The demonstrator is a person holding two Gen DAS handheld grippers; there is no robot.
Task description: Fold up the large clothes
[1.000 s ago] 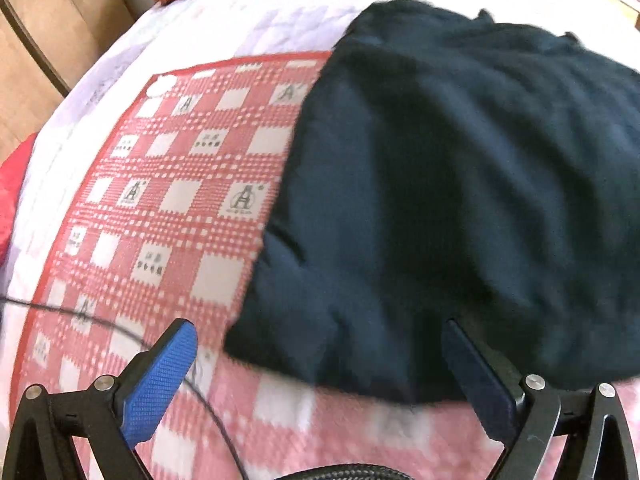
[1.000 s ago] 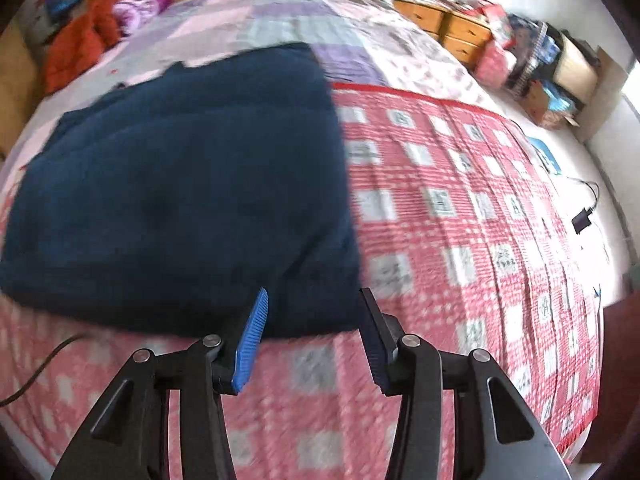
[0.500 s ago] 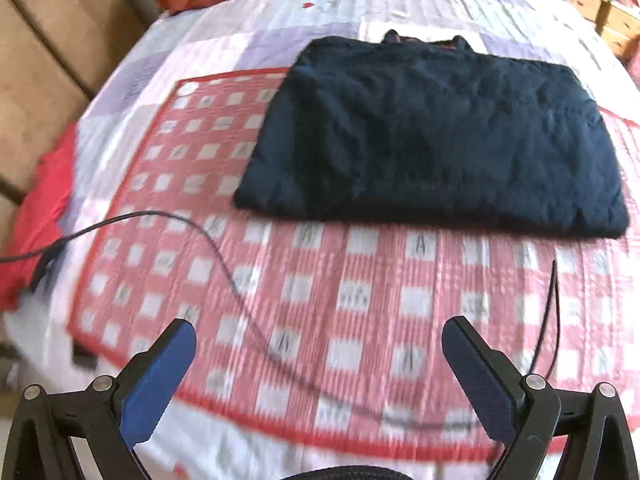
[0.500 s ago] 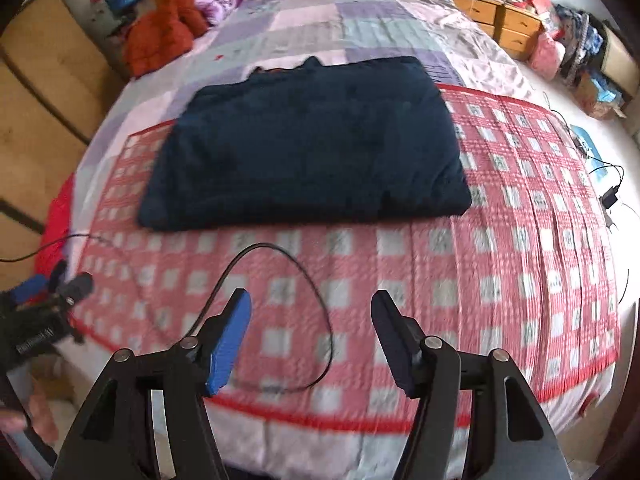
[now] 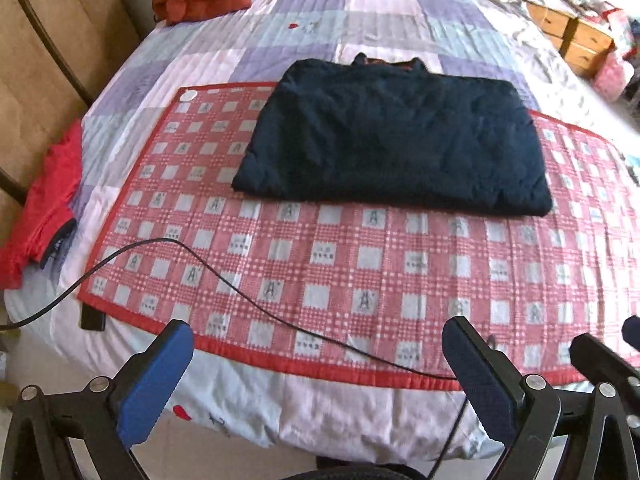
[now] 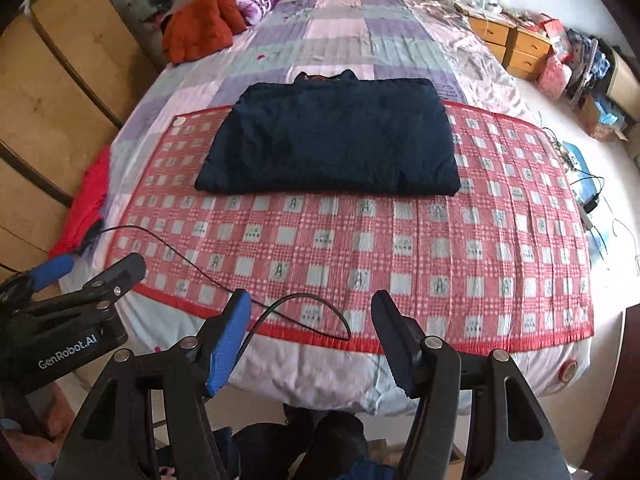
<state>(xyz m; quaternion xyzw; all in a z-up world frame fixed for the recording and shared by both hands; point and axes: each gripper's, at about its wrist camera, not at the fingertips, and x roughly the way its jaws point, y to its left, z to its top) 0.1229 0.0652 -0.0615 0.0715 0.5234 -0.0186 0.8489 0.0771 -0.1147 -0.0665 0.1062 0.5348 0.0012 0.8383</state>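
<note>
Grippers pulled back since a second ago: left gripper (image 5: 316,364) and right gripper (image 6: 312,340) now hang off the bed edge, jaws released, holding nothing. Folded navy garment (image 6: 328,140) lies flat well ahead of both jaws on checkered mat (image 6: 480,240). Black cable (image 6: 304,312) loops just ahead of right jaws.

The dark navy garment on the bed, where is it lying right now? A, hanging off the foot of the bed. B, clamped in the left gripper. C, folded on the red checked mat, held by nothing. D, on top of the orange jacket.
C: the navy garment lies folded on the red checked mat, and both grippers are open and well short of it.
</note>
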